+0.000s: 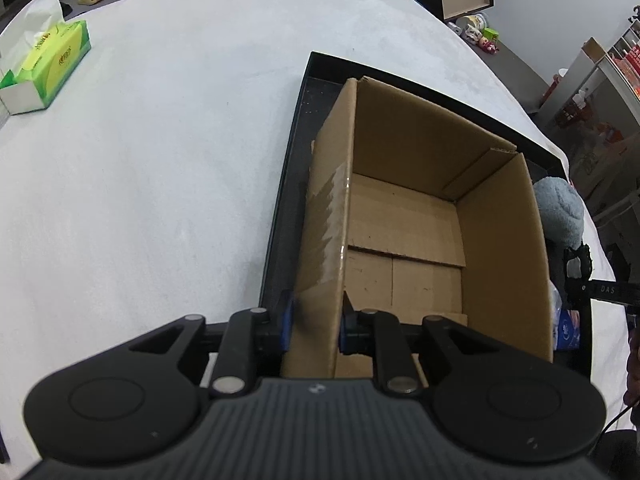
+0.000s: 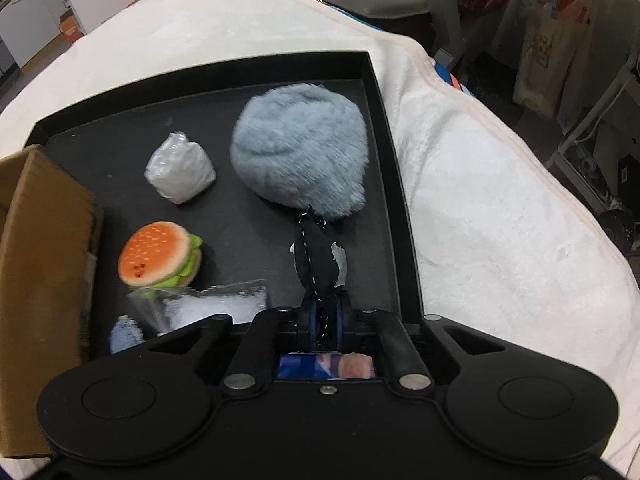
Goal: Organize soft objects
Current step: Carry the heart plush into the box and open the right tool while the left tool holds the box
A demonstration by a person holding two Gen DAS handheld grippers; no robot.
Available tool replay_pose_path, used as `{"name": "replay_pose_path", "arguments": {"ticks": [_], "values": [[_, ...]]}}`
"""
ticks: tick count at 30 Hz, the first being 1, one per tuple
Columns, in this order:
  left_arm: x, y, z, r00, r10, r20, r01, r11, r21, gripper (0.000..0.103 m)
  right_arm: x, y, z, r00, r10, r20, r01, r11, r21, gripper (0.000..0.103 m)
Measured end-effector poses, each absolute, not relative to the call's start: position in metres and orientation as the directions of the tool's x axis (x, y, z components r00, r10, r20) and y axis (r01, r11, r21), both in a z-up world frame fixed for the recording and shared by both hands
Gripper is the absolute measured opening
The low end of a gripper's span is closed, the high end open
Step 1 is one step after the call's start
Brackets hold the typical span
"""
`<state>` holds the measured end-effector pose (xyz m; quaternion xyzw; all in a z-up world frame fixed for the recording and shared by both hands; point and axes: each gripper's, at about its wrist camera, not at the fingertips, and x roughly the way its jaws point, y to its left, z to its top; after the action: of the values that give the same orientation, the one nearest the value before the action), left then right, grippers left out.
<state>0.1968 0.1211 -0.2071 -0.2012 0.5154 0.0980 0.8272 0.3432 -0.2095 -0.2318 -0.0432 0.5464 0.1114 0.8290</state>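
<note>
Two tongs are engaged: the left gripper (image 1: 314, 326) pinches the near wall of the empty cardboard box (image 1: 404, 216), steadying it, while the right gripper (image 2: 322, 330) clamps a dark plush strip (image 2: 318, 258). Beyond lies the grey fluffy toy (image 2: 300, 146), the burger plush (image 2: 160, 254) to its left. Next, seemingly, the strip must be carried left into the box.

Even, soft indoor light, fairly bright. Strong fisheye bending at edges, dark corners. Glare on tape strip (image 1: 332, 216) of cardboard box (image 1: 500, 240). Burger toy (image 2: 160, 254) and plastic bag (image 2: 216, 304) slightly blurred. Black tray (image 2: 248, 216) underexposed, detail lost.
</note>
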Motion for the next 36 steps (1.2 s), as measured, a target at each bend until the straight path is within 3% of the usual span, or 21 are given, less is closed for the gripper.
{"name": "replay_pose_path", "arguments": {"ticks": [20, 36], "values": [[0.172, 0.123, -0.191, 0.509, -0.078, -0.857, -0.335, 0.899, -0.281, 0.018, 0.306, -0.16, -0.134, 0.458, 0.311, -0.833, -0.398, 0.91, 0.121, 0.009], [0.165, 0.124, -0.194, 0.516, -0.122, -0.848, -0.314, 0.894, -0.319, 0.018, 0.279, -0.101, -0.114, 0.441, 0.367, -0.819, -0.522, 0.847, 0.098, 0.009]]}}
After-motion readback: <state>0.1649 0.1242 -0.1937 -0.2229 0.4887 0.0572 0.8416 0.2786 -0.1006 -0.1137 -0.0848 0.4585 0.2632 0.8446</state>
